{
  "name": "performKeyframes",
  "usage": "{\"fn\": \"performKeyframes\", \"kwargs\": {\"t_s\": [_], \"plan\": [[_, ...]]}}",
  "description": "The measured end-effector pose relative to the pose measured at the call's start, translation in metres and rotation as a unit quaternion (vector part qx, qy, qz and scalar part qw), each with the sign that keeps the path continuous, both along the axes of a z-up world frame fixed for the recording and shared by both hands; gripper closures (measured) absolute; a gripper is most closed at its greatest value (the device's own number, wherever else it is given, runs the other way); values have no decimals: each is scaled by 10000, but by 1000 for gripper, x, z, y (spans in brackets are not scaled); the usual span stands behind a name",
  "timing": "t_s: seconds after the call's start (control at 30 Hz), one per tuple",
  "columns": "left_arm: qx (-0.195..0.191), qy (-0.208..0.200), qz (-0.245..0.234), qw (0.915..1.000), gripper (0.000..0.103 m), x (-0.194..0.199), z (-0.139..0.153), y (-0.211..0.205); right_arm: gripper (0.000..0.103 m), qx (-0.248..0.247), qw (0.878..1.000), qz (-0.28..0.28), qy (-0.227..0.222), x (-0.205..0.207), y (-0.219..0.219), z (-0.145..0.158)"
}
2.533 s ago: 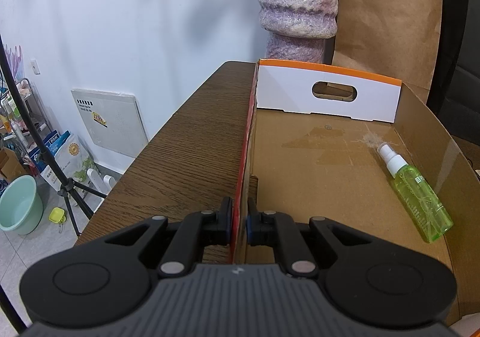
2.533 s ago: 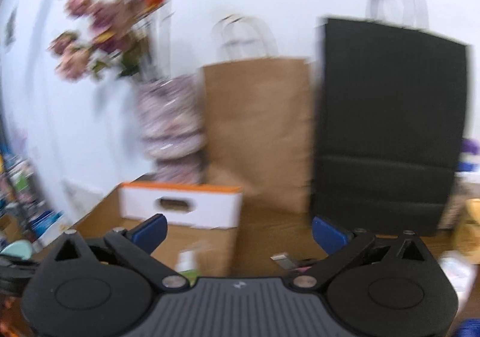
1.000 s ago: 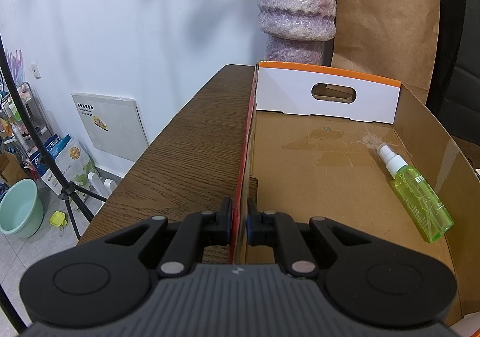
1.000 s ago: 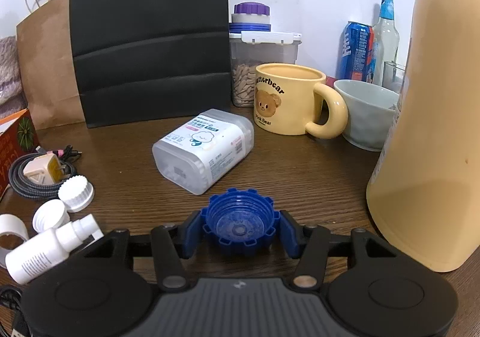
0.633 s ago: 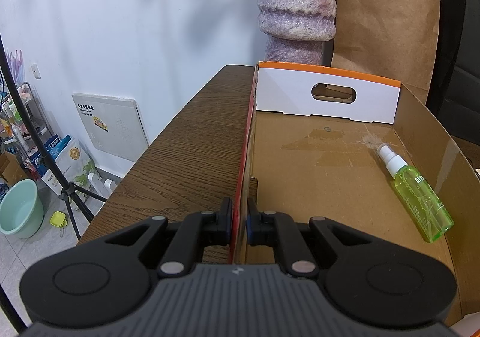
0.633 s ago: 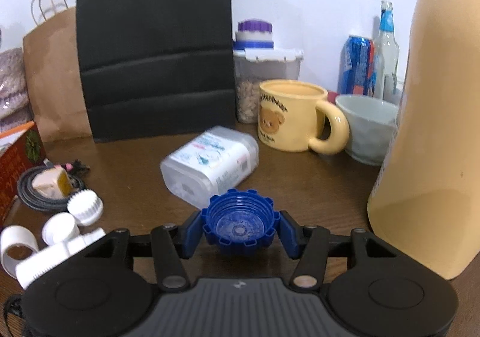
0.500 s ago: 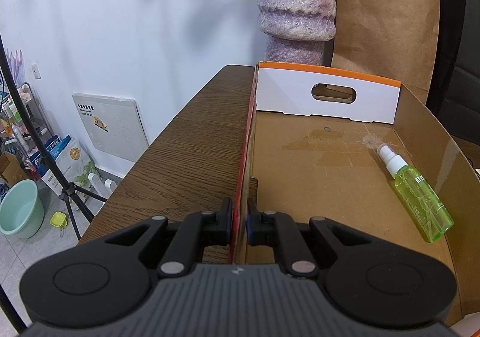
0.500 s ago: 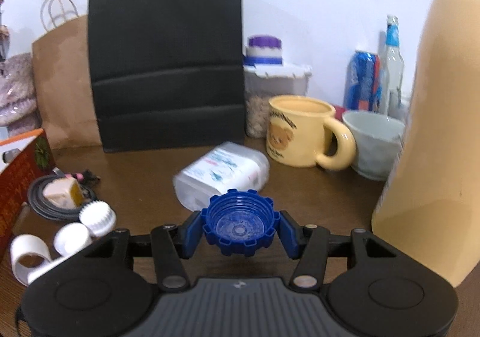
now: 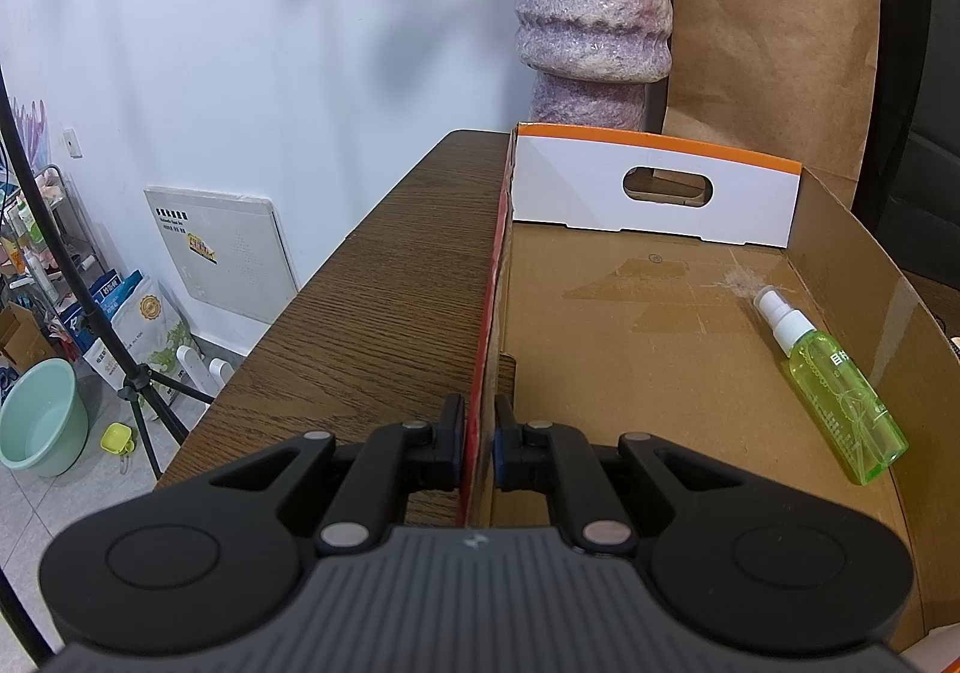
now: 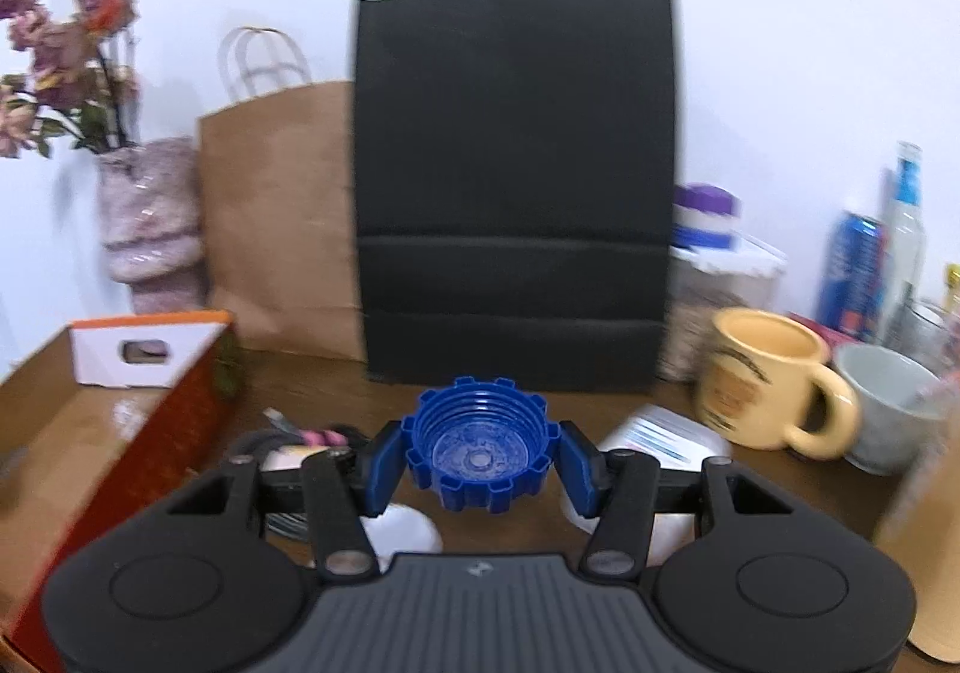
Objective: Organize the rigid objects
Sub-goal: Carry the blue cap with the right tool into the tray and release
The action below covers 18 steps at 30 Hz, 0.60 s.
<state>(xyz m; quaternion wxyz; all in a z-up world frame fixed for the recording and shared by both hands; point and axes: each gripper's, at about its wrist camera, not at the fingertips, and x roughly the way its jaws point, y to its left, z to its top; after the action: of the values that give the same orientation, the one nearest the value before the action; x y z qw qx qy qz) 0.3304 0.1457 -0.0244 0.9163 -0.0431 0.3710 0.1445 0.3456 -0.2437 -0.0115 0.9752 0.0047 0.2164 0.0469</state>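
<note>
Left wrist: wooden table beside white wall.

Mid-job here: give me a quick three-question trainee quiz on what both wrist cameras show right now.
1. True or false: the left gripper has its jaws closed on the cardboard box wall.
2. What is the right gripper holding?
A. white cap
B. blue cap
C. yellow mug
3. Fill in: the only item lying inside the box is the ____.

Key
1. True
2. B
3. green spray bottle
</note>
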Motion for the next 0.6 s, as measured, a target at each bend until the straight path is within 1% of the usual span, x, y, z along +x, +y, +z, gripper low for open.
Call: {"fn": "performKeyframes", "kwargs": {"t_s": [0.23, 0.6], "plan": [[1, -3, 2, 10000, 93, -1, -1, -1, 50, 40, 9983, 573, -109, 14, 54, 14], [10, -8, 2, 10000, 93, 0, 0, -1, 50, 180, 9892, 1447, -132, 30, 134, 31]]}}
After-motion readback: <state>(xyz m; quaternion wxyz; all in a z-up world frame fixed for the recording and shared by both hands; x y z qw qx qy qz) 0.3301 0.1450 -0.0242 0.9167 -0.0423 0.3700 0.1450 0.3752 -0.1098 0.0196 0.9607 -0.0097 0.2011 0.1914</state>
